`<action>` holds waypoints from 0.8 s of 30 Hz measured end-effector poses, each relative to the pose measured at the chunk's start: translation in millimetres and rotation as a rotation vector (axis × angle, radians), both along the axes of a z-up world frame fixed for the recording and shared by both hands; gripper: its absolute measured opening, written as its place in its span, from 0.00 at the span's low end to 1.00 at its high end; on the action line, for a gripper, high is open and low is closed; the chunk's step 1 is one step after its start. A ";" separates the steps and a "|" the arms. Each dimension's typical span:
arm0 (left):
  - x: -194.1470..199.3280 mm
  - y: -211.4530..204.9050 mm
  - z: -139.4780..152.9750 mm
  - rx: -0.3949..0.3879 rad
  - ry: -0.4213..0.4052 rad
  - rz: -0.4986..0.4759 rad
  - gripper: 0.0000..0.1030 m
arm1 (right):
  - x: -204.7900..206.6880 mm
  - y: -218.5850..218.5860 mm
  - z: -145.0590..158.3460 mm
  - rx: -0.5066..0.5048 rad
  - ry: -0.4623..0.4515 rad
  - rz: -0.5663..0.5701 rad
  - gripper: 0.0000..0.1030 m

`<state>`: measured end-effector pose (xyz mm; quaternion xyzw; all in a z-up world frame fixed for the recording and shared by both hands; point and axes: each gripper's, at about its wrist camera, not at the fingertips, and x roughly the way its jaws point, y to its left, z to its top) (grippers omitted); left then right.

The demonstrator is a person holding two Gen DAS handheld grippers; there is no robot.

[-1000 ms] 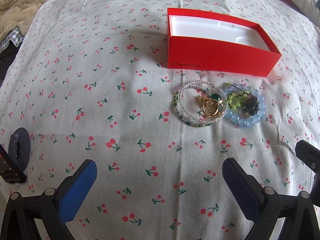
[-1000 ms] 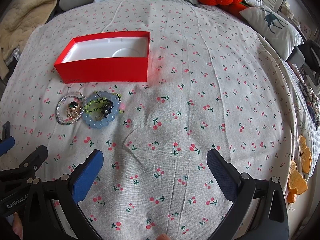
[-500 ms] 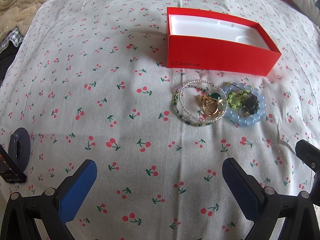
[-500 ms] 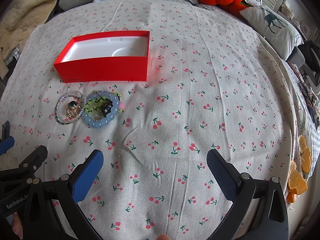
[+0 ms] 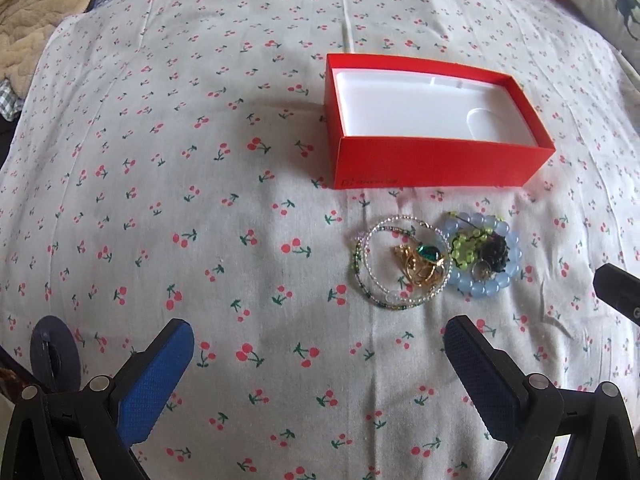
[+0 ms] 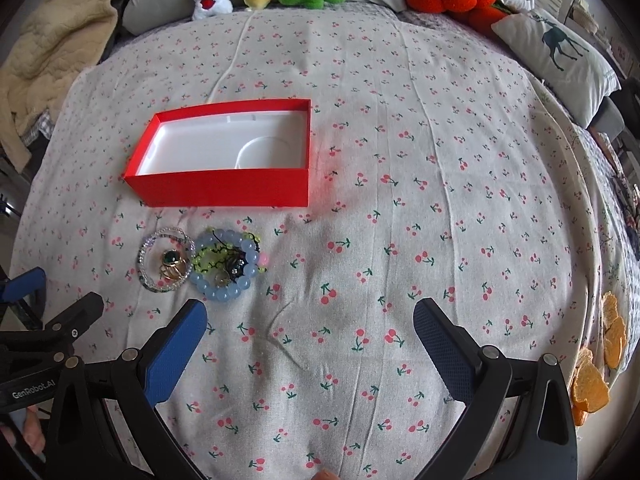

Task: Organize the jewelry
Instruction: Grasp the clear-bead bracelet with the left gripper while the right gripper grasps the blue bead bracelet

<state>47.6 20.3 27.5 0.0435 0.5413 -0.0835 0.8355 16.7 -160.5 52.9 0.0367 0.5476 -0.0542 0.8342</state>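
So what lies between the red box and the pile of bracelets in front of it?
Nothing but a bare strip of cherry-print sheet. Both wrist views show the red box and the bracelets apart, not touching.

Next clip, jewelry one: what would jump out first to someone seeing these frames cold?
The open red box with its empty white insert, bright against the cherry-print bedspread. Right in front of it lies a small jewelry heap: a blue bead bracelet beside thin beaded strands ringed around gold rings with a green stone. Both grippers, left and right, are open and empty, short of the jewelry.
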 end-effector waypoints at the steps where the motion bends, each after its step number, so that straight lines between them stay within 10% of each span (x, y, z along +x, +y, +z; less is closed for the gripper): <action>1: 3.8 1.4 1.2 -0.004 -0.001 0.001 1.00 | 4.2 -0.5 0.6 0.015 0.009 0.008 1.00; 6: 23.7 7.5 -6.0 -0.132 0.048 -0.016 0.91 | 24.2 -6.0 -9.9 0.107 0.031 0.004 1.00; 14: 47.8 6.5 -26.7 -0.389 0.168 -0.018 0.50 | 47.2 -19.1 -36.9 0.317 0.087 -0.017 0.50; 24: 58.3 -11.7 -49.7 -0.335 0.249 -0.027 0.21 | 64.7 -12.8 -61.2 0.361 0.156 0.004 0.28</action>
